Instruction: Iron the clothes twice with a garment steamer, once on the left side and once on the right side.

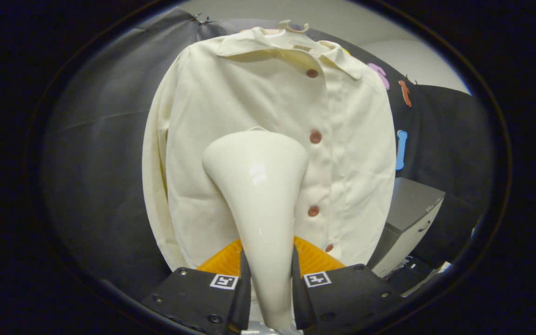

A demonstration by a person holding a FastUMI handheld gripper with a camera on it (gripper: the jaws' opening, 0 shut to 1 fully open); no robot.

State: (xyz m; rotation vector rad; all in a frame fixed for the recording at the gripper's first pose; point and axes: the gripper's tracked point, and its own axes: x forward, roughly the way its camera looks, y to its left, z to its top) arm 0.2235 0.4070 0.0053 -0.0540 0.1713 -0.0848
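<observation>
While the gripper (270,284) clamps the steamer (258,186) between both fingers, its head seems to rest mid-shirt (231,102), left of the buttons; lingering could scorch the cloth.

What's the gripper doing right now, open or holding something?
Gripper: shut on the garment steamer, one finger on each side of its handle, head up against the cream shirt.

Shirt (268,139) dead ahead — cabinet (412,218) right
</observation>
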